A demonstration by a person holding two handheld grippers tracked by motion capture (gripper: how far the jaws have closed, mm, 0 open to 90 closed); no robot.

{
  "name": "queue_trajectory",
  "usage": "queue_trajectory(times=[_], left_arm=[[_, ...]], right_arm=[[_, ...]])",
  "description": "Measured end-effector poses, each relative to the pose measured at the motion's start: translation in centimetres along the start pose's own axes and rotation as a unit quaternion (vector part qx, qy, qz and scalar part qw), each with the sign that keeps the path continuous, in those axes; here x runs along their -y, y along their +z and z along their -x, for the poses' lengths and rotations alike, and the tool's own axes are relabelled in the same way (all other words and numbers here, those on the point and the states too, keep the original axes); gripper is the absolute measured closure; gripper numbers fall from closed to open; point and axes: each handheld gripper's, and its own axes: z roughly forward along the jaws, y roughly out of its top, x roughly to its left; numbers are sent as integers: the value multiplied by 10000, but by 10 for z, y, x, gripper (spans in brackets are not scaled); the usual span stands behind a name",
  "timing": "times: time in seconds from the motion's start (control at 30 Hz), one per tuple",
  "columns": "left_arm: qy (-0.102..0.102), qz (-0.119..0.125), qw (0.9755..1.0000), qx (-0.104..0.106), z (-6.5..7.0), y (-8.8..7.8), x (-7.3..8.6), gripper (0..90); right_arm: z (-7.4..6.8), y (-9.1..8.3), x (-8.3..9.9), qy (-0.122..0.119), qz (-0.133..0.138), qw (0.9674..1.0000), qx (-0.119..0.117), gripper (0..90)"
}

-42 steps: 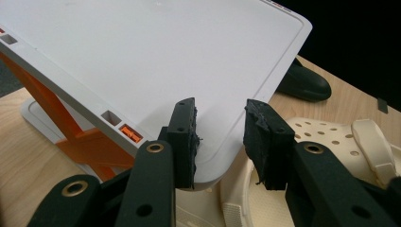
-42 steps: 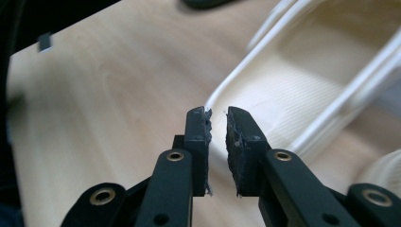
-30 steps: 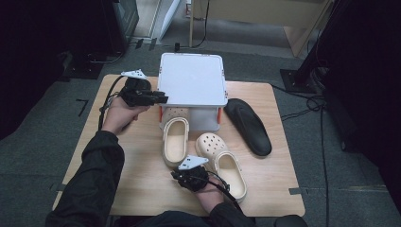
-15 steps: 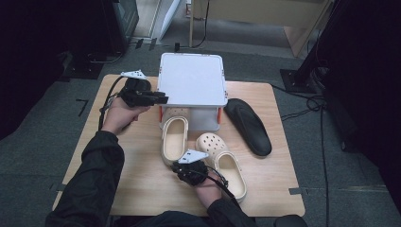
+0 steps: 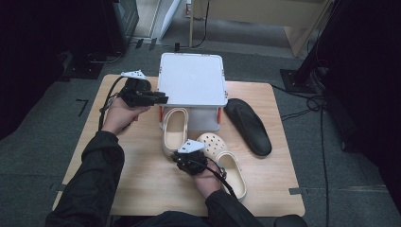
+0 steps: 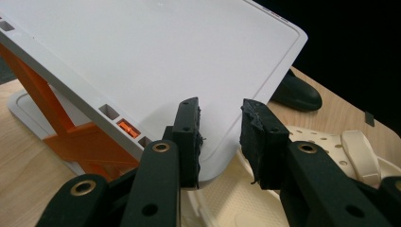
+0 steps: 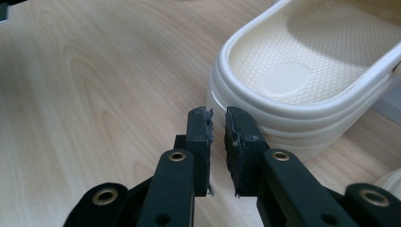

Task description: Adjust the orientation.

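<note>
- High view showed the wooden table [image 5: 142, 189] as the biggest thing, with a person's dark sleeves coming in from its near edge.
- The white storage box [image 5: 203, 118] stood at the far middle of the table, and its flat white lid [image 5: 191, 78] lay on top of it.
- A long black insole [image 5: 248, 125] lay slantwise to the right of the box, just beside it.
- The first cream clog [image 5: 174, 130] lay in front of the box, its toe end right against the box front and its heel towards the person.
- The second cream clog [image 5: 227, 163] lay to the right of the first, angled away from it, toe near the box and heel towards the near edge.
- The left gripper [image 5: 161, 98] was held level at the lid's near left corner.
  - In the left gripper view its jaws [image 6: 220, 123] stood apart with that corner of the lid [image 6: 165, 47] in the gap.
  - I could not tell whether the pads pressed on it.
  - The first clog [image 6: 222, 203] lay below the jaws, and the insole [image 6: 295, 92] showed beyond the lid's edge.
- The right gripper [image 5: 182, 158] was over the table just beside the heel of the first clog.
  - In the right gripper view its jaws [image 7: 217, 123] were drawn nearly together, with nothing between them.
  - The clog's heel [image 7: 302, 75] lay just ahead and to the right, and the pads did not touch it.
- An orange latch [image 6: 61, 137] sat on the box side under the lid, left of the left gripper's jaws.
</note>
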Motion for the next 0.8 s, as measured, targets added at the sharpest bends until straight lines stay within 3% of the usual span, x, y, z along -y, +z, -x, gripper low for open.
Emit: queue_trajectory(times=[0.27, 0.43, 0.57, 0.8], left_arm=[[-18, -6, 10000, 2, 0, -1, 0, 684], [-8, -17, 10000, -18, 1, -1, 0, 684], [-21, -20, 10000, -8, 0, -1, 0, 686], [-30, -26, 10000, -3, 0, -1, 0, 688]], right_arm=[[6, 10, -10, -45, -12, 9999, 122, 796], [10, 12, -18, 183, 85, 9996, 189, 793], [12, 15, -22, 171, 100, 9993, 319, 786], [4, 18, -24, 206, 10, 9997, 122, 817]])
